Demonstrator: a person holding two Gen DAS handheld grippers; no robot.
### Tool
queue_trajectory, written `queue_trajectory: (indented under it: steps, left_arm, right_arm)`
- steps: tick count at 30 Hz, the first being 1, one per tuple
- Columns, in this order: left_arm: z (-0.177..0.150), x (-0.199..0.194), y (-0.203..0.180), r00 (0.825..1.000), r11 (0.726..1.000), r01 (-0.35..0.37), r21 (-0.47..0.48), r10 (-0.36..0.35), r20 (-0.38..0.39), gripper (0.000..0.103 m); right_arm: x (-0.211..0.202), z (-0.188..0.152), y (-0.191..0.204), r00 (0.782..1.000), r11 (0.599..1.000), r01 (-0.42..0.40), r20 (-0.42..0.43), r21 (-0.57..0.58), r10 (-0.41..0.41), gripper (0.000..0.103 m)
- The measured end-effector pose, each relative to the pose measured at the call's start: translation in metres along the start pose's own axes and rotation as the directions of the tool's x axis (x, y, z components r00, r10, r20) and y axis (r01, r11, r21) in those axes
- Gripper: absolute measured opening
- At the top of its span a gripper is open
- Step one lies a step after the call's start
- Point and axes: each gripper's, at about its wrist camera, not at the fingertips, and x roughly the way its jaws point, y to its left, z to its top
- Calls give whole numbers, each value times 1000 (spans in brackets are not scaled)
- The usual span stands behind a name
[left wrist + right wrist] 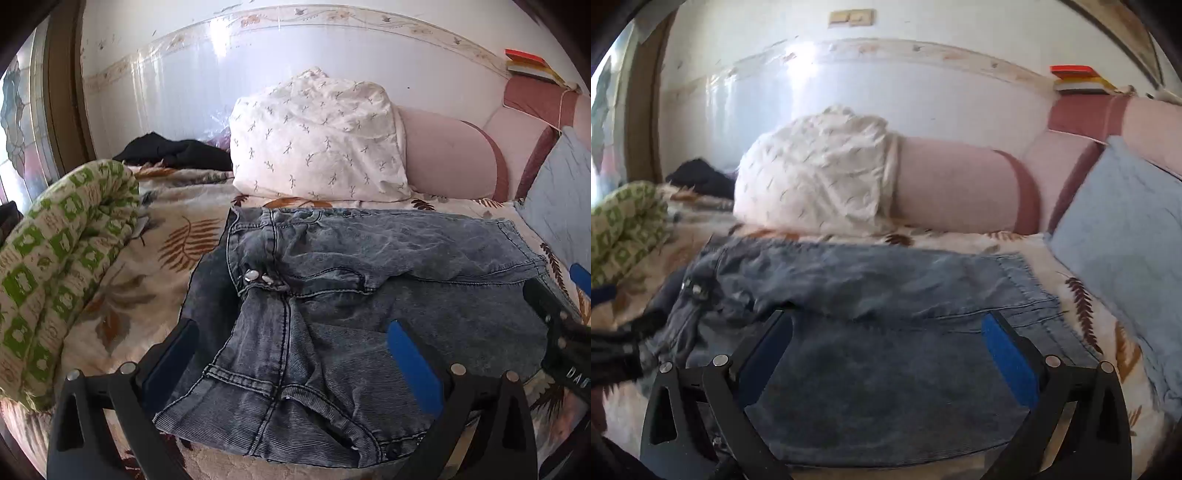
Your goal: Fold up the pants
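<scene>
Grey-blue washed denim pants [351, 280] lie folded in a compact stack on a leaf-patterned bedspread [162, 254]. Two metal buttons [256, 277] show near the waistband at the left. My left gripper [291, 339] is open, its blue-padded fingers apart just above the near left part of the stack, holding nothing. My right gripper [886, 332] is open over the right part of the pants [886, 288], and it also shows at the right edge of the left wrist view [554, 295]. The right wrist view is blurred.
A green-and-white patterned quilt [55, 266] is bunched at the left. A white pillow [317, 136] and a pink bolster [450, 155] lie behind the pants against the wall. A light blue cushion [1123, 236] leans at the right. Dark clothing [173, 149] lies at the back left.
</scene>
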Motion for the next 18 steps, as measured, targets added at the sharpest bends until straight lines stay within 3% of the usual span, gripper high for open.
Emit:
queue_trajectory:
  steps: [18]
  left_arm:
    - [-11,10,-1,999,999,-33,15,33,-20,103]
  right_arm:
    - [12,-16,-24,998,990,7,-56,140,1,103]
